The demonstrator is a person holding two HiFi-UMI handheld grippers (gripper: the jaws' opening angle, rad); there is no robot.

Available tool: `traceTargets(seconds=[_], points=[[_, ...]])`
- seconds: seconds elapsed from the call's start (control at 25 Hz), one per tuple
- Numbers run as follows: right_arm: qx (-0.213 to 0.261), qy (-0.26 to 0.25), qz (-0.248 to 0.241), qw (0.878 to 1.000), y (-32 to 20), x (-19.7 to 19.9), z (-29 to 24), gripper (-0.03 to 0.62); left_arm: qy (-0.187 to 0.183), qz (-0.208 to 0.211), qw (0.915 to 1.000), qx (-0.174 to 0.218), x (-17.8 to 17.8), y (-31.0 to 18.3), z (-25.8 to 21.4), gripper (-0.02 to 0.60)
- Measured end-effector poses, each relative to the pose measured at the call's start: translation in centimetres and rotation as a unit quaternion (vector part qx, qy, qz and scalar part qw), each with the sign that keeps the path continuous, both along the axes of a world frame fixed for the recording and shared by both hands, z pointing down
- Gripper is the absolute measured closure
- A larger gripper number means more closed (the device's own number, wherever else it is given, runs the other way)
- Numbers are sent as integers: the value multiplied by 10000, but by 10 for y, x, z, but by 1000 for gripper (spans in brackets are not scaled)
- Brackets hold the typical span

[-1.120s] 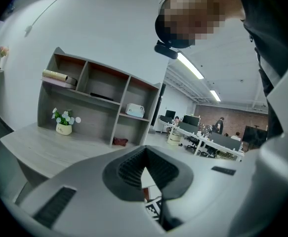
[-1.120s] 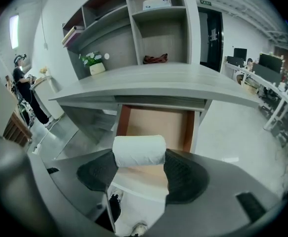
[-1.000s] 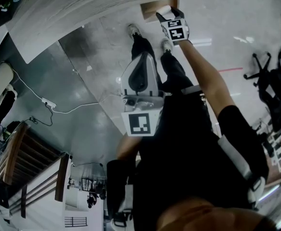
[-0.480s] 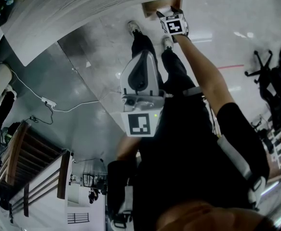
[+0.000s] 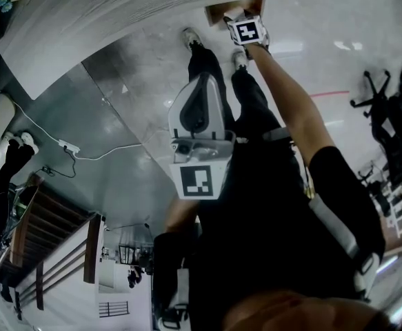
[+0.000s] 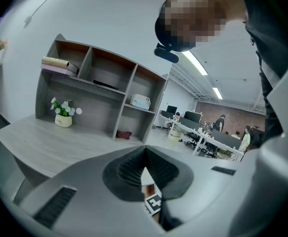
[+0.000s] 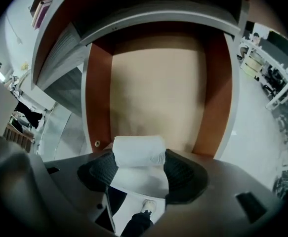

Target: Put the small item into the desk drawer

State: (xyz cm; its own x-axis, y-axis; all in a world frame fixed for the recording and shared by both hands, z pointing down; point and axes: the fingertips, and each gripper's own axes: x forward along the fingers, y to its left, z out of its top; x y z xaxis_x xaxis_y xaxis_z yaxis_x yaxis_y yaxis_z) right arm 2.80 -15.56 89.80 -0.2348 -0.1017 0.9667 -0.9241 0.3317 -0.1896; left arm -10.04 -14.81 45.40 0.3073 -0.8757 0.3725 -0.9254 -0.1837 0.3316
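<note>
Our right gripper (image 7: pixel 141 168) was stretched out under the counter (image 5: pixel 152 5), and its fingers (image 7: pixel 185 174) were clamped on a white roll (image 7: pixel 139 152), one pad on each end. The roll lay crosswise between them, at the front of the open drawer (image 7: pixel 97 98). The drawer's pale bottom looked bare and its brown walls framed it. From the head view, the gripper sat just beside the drawer's front. The wide lens made it hard to say whether the roll was over the inside or just short of the lip.

Our left gripper (image 6: pixel 144 168) hung near the body, well apart from the drawer. Its fingers (image 6: pixel 126 169) met at the tips with nothing between them.

We judged the step in hand to be carrying the roll in and letting go. The main risk was opening too soon: a roll dropped on or before the lip could tip out and fall to the floor (image 5: pixel 118 116). Being round, it might also run along the bottom once freed. The counter edge sat close above, so lifting the gripper could knock it there.
</note>
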Motion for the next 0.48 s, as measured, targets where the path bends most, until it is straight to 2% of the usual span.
traceTargets(seconds=[0.12,0.24,0.48], points=[[-191,168,-17,9997,3,5,8,307,24,23,10000,-59,1,-2,7,583],[-192,358,-27,9992,0,9,13,307,28,50,9999,-101,-2,-4,12,583],[-388,494,-116,9980,3,10,18,307,31,20,9999,-117,-9,-8,16,583]])
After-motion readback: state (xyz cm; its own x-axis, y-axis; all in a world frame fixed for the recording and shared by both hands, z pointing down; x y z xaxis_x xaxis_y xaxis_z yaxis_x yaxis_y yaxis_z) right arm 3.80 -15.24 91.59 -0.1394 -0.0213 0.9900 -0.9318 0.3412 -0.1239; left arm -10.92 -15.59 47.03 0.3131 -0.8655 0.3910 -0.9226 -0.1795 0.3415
